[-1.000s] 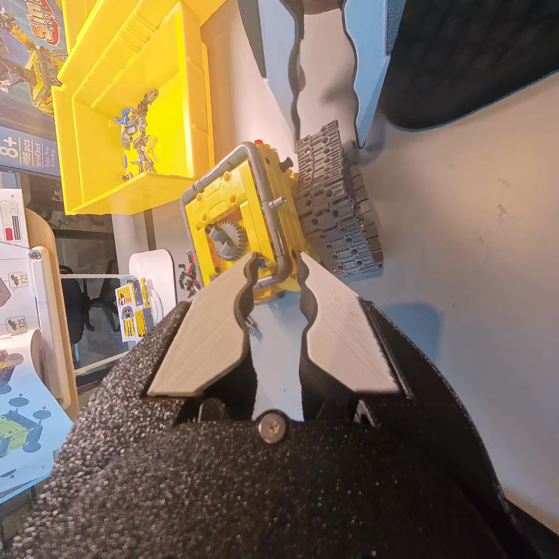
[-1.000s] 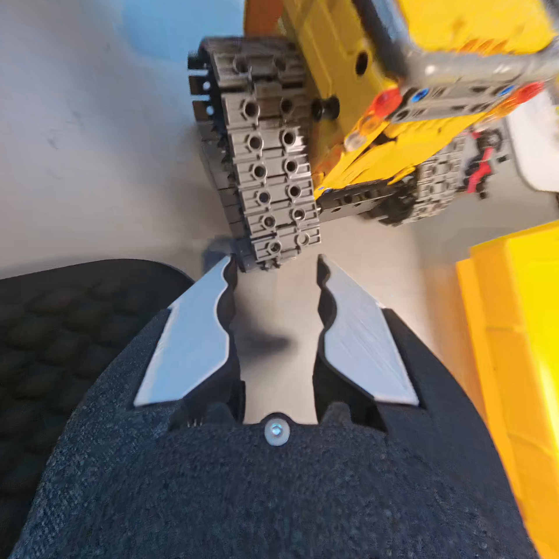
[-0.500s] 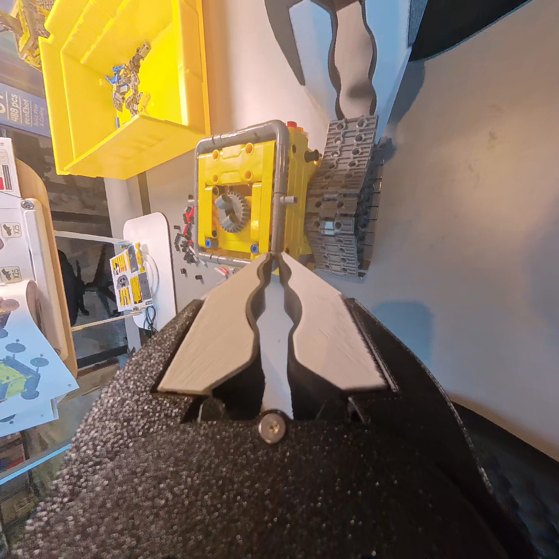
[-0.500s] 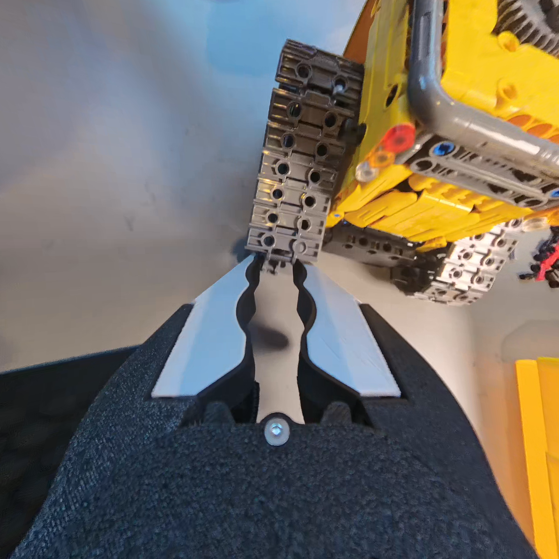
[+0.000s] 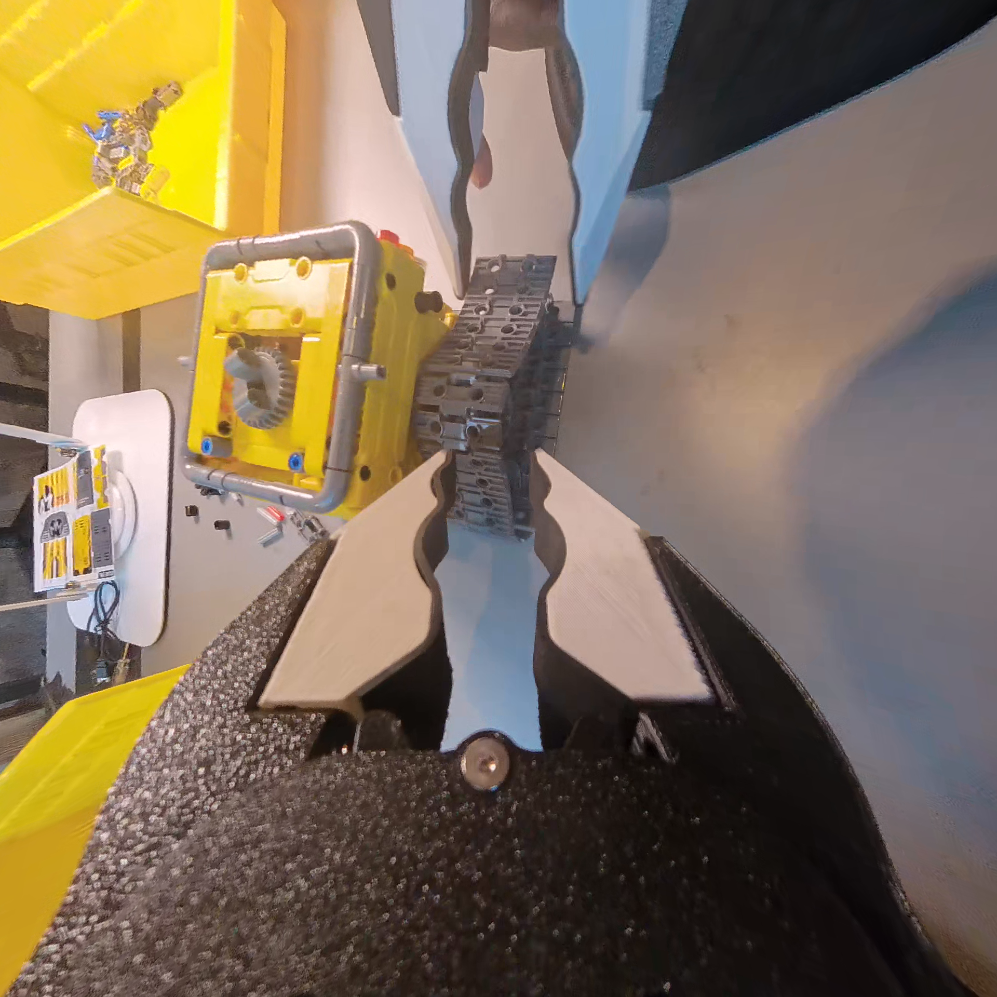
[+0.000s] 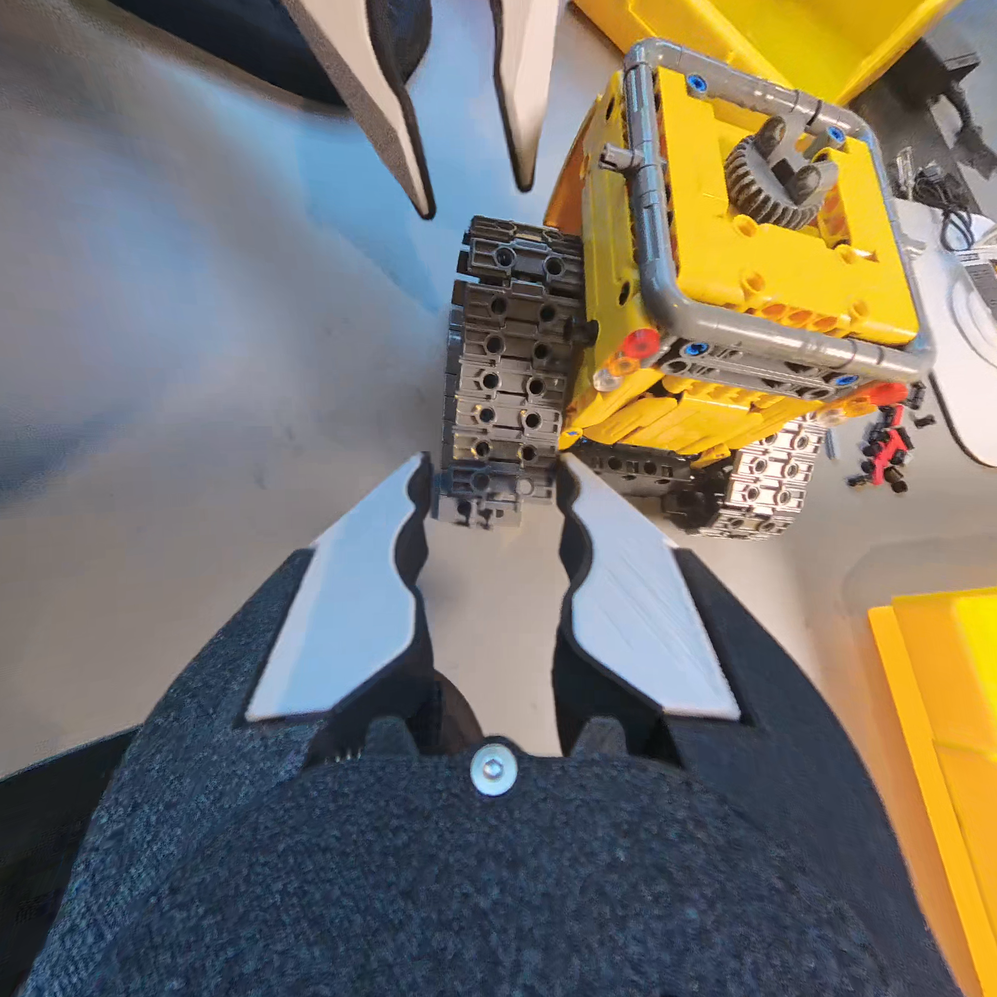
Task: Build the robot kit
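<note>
Hand-held grippers (image 5: 490, 458) (image 6: 492, 458) astride grey track (image 6: 504, 372)

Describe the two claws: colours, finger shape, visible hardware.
Both match. The left claw has two flat pale grey fingers with ribbed faces, tapering to points, and wavy black inner edges. They sit in a black grainy-textured body with one silver screw centred below. The right claw has the same build; its body looks dark blue-grey. No cables or markings visible.
</note>
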`<state>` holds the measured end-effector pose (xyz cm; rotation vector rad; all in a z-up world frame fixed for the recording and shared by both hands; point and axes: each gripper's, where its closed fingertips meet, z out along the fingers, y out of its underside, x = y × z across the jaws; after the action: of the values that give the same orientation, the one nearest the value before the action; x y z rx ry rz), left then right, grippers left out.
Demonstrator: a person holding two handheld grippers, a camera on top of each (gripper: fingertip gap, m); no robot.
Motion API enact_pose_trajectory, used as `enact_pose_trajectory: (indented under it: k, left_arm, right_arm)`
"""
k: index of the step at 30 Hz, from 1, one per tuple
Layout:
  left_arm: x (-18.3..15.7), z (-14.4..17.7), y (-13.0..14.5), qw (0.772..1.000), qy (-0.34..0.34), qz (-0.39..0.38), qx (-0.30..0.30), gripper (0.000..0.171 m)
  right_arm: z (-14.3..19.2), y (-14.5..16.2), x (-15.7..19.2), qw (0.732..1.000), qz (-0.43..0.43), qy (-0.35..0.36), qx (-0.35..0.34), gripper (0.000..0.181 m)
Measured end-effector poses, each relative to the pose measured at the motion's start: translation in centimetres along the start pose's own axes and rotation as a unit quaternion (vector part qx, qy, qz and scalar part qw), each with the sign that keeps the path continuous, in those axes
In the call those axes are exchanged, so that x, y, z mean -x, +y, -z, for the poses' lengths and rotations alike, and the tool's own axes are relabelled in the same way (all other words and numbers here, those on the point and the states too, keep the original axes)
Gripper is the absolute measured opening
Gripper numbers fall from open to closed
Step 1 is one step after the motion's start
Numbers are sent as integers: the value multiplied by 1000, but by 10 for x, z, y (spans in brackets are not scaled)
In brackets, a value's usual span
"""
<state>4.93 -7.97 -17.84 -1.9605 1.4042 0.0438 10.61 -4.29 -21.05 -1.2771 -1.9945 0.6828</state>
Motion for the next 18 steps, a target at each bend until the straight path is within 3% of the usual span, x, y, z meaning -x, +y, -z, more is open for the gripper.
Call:
enact_pose_trajectory:
  k: [5, 8, 11, 18]
  left_arm:
    - [24, 23, -16, 998, -36, 7, -43, 18]
    - [49, 36, -19, 997, -63, 8, -51, 25]
    - [57, 27, -13, 998, -59, -17, -32, 37]
    - [53, 6, -12, 997, -48, -65, -3, 30]
  right_arm:
    - [9, 2, -1, 999, -42, -14, -22, 40]
    - [15, 5, -3, 999, -43, -13, -22, 40]
    - [22, 9, -6, 997, -67, -28, -30, 39]
    - [21, 33, -11, 997, -79, -21, -1, 39]
